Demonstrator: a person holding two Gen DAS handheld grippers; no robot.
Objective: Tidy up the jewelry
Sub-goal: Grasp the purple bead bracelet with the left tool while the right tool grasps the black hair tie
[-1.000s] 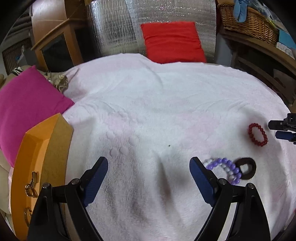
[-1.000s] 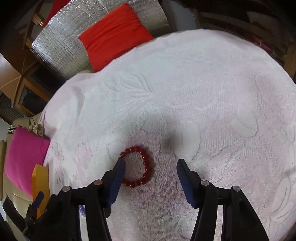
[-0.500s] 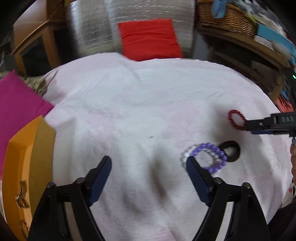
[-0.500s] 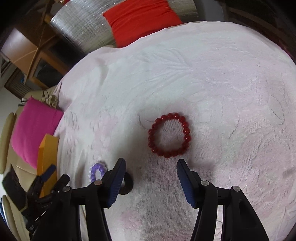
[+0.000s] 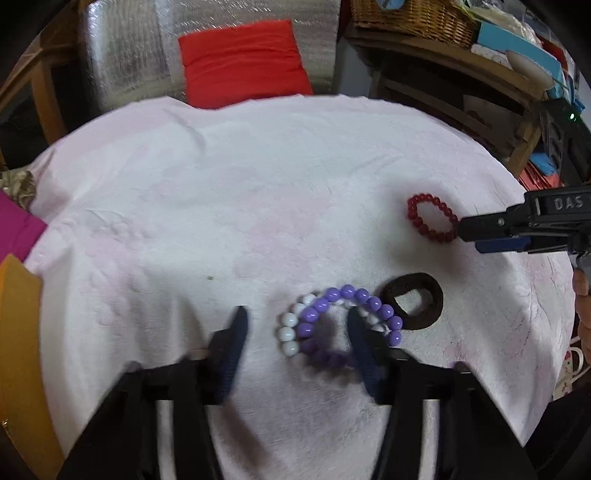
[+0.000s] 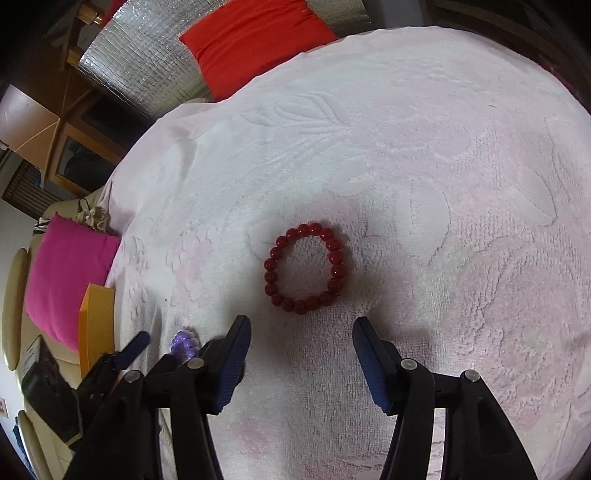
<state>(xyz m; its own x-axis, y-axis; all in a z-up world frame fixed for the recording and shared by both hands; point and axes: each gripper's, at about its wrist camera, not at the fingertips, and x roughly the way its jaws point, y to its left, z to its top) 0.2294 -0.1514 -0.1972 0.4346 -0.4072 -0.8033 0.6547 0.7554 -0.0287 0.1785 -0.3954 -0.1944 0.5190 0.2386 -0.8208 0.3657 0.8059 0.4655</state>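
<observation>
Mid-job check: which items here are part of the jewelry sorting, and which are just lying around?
Job: red bead bracelet; purple and white bead bracelet; dark ring; orange box.

Lying about: red cushion; pink cushion; wicker basket.

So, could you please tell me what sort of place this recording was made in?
Probably a lived-in home room: a table under a pale pink towel cloth, a red cushion behind it, and a wicker basket on cluttered wooden shelving.
</observation>
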